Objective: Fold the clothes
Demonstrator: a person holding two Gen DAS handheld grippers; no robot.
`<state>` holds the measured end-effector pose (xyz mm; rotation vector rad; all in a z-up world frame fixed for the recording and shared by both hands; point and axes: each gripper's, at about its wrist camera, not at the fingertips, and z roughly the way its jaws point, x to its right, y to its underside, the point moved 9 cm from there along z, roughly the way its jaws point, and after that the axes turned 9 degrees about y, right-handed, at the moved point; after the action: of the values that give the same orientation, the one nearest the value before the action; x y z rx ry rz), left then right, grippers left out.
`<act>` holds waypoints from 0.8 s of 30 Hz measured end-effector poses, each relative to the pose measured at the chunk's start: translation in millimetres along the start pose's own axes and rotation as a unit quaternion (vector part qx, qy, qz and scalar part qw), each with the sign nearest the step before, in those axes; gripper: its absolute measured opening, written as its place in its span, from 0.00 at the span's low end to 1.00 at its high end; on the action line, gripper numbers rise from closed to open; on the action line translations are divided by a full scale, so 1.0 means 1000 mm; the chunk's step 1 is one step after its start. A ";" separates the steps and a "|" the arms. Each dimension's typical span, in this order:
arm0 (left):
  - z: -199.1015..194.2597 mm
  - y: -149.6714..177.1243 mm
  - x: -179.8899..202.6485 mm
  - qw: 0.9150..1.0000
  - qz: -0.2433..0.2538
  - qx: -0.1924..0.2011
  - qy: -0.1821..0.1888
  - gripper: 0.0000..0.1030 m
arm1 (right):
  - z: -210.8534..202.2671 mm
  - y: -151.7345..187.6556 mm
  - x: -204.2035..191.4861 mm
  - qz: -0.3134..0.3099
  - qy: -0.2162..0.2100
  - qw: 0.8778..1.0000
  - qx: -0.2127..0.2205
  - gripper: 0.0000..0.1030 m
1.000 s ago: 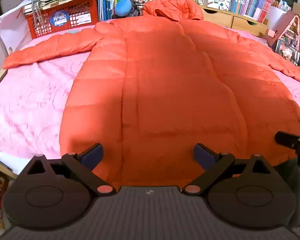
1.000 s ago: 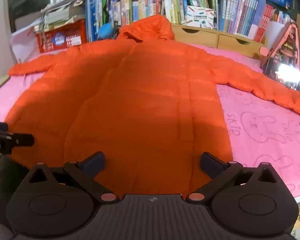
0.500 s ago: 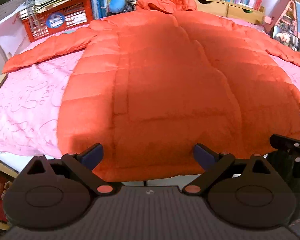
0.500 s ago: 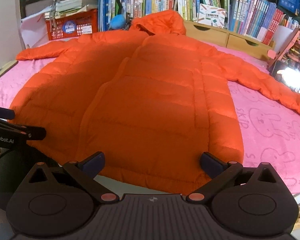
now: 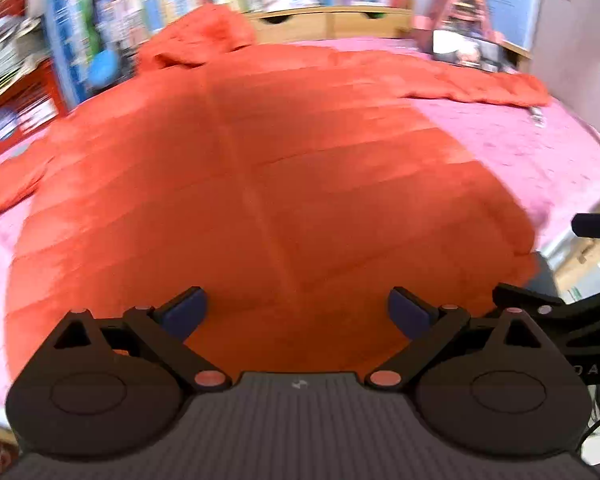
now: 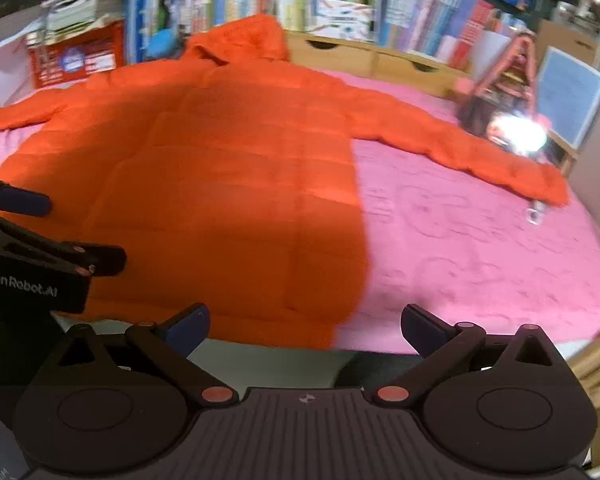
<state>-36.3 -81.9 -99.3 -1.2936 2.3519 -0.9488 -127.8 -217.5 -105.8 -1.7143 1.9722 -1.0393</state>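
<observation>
While level above the orange jacket [image 6: 228, 184], left claw [image 5: 298, 312] and right claw [image 6: 304, 326] agape, empty.

A lived-in bedroom at home.
A bed under a pink blanket [image 6: 480, 240] runs up against crammed bookshelves [image 6: 228, 0], with small wooden drawers [image 6: 340, 56] and a red crate [image 6: 76, 60] of papers beside.
</observation>
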 end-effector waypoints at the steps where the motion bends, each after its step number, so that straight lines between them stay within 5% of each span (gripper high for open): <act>1: 0.001 -0.001 0.006 1.000 0.007 0.001 0.006 0.96 | -0.001 0.001 0.005 0.004 0.006 1.000 0.000 1.00; 7: 0.005 -0.003 0.016 1.000 0.019 0.002 0.020 0.96 | 0.000 0.004 0.025 0.021 0.027 0.999 -0.001 1.00; 17: -0.006 -0.007 -0.035 0.998 -0.046 0.017 -0.026 0.96 | 0.010 -0.017 0.032 0.011 0.034 0.999 0.027 1.00; 24: -0.011 -0.045 -0.068 0.996 -0.039 0.058 -0.054 0.96 | 0.042 -0.058 0.115 0.104 0.058 0.989 0.089 1.00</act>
<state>24.8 -37.8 -64.8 -1.3629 2.1457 -0.9964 -84.7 -340.0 -69.5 -1.3515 2.0093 -1.2209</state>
